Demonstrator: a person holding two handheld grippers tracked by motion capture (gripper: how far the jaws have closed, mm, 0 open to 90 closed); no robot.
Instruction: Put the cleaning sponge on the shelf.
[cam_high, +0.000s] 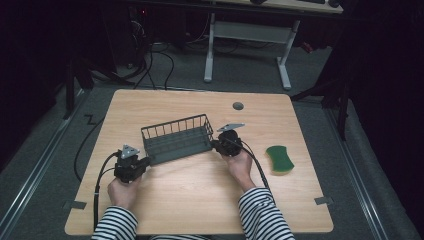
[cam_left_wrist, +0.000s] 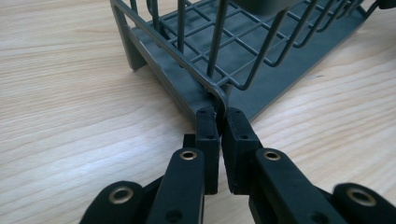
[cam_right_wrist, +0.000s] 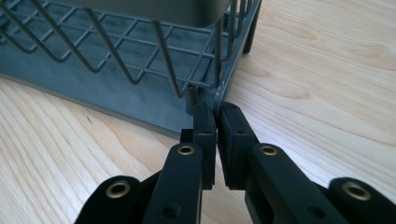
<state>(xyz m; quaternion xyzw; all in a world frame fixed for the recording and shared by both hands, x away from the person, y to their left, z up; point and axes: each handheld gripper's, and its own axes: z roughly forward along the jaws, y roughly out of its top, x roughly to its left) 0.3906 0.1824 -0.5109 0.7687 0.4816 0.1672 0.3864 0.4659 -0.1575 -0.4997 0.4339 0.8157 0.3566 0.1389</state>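
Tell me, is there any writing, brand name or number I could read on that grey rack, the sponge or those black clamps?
None: no words, numbers or signs can be read on the rack, the sponge, the left gripper or the right gripper.

Pretty dark room overall, most of the light lands on the light wood table in the middle of the frame. Grey carpet floor around it, with metal rails running along lower left and lower right. At the top there's a second desk on white legs, and black cables tangled at upper left.
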